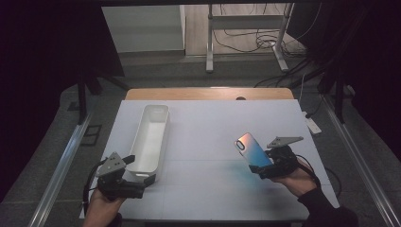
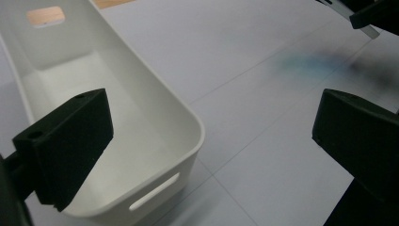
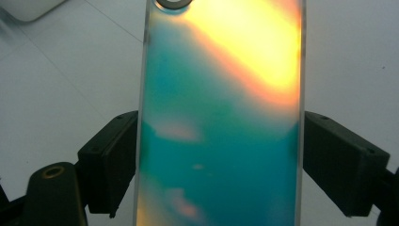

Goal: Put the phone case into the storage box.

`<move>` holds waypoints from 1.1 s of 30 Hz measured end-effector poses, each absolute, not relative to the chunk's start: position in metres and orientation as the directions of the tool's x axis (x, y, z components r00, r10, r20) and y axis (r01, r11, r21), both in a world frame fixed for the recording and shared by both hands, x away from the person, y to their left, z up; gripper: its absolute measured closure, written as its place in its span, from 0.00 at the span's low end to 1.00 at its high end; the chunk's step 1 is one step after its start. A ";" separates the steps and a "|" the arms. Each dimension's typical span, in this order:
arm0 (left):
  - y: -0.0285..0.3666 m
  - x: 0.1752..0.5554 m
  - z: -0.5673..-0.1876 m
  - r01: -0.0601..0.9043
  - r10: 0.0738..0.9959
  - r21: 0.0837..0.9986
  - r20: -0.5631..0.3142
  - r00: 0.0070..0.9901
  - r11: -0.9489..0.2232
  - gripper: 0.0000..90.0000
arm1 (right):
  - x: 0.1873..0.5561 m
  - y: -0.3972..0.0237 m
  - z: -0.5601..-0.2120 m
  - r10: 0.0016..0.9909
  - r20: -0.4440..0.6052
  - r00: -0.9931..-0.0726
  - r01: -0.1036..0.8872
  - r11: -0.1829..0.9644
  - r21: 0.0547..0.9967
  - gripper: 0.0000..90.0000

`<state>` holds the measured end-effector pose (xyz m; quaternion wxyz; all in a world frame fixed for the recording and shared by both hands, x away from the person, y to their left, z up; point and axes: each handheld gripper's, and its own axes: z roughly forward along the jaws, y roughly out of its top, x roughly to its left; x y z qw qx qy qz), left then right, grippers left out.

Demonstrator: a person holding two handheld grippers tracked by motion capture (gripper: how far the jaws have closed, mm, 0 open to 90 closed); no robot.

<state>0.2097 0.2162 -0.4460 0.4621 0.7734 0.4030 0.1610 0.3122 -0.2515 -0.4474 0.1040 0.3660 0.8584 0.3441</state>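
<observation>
Pinching a phone case (image 1: 253, 150) by its long edges, the right gripper (image 1: 265, 166) holds it tilted above the right side of the white surface (image 1: 213, 137); in the right gripper view its fingers (image 3: 110, 162) press on both sides of the case (image 3: 221, 117) (iridescent, teal and orange). The left gripper (image 1: 142, 179) hovers at the near end of a white bin (image 1: 150, 137), fingers (image 2: 70, 141) spread wide, holding nothing, one of them over the bin's (image 2: 164, 117) inside.
</observation>
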 end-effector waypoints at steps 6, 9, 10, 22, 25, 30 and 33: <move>0.207 0.216 -0.443 0.452 0.739 0.851 -0.119 0.663 -0.269 0.00 | 0.311 -0.250 -0.441 0.688 0.082 -0.721 0.539 0.483 0.690 0.18; 0.203 0.219 -0.442 0.443 0.724 0.855 -0.122 0.679 -0.271 0.00 | 0.310 -0.249 -0.439 0.682 0.087 -0.726 0.530 0.475 0.702 0.18; 0.203 0.219 -0.442 0.443 0.724 0.855 -0.122 0.679 -0.271 0.00 | 0.310 -0.249 -0.439 0.682 0.087 -0.726 0.530 0.475 0.702 0.18; 0.186 0.236 -0.438 0.420 0.677 0.865 -0.138 0.723 -0.273 0.00 | 0.307 -0.243 -0.430 0.655 0.096 -0.749 0.493 0.455 0.741 0.18; 0.181 0.241 -0.438 0.415 0.660 0.867 -0.143 0.737 -0.275 0.00 | 0.307 -0.242 -0.429 0.648 0.100 -0.755 0.484 0.448 0.752 0.18; 0.173 0.248 -0.437 0.411 0.627 0.872 -0.167 0.761 -0.265 0.00 | 0.306 -0.241 -0.426 0.629 0.109 -0.769 0.467 0.437 0.769 0.18; 0.169 0.252 -0.436 0.405 0.615 0.873 -0.166 0.771 -0.271 0.00 | 0.305 -0.238 -0.424 0.618 0.111 -0.778 0.455 0.433 0.778 0.19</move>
